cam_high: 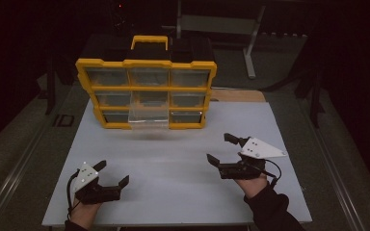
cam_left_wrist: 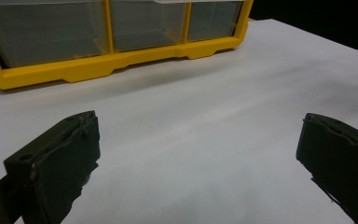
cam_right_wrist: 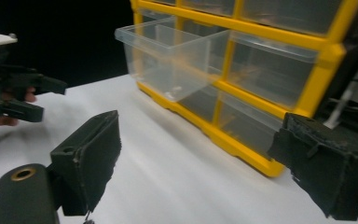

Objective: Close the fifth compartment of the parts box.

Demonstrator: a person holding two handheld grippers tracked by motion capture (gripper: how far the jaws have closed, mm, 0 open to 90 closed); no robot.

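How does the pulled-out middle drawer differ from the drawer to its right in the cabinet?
The pulled-out drawer juts forward over the table, its open top exposed; the right-hand drawer sits flush inside the yellow cabinet. In the right gripper view the pulled-out one shows its side walls, the other just its front. Both are clear plastic.

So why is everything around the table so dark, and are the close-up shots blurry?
High view: light falls on the white table, surroundings black. Left gripper view: organizer soft, jaws sharper. Right gripper view: pulled-out clear drawer fairly crisp, faint glare.
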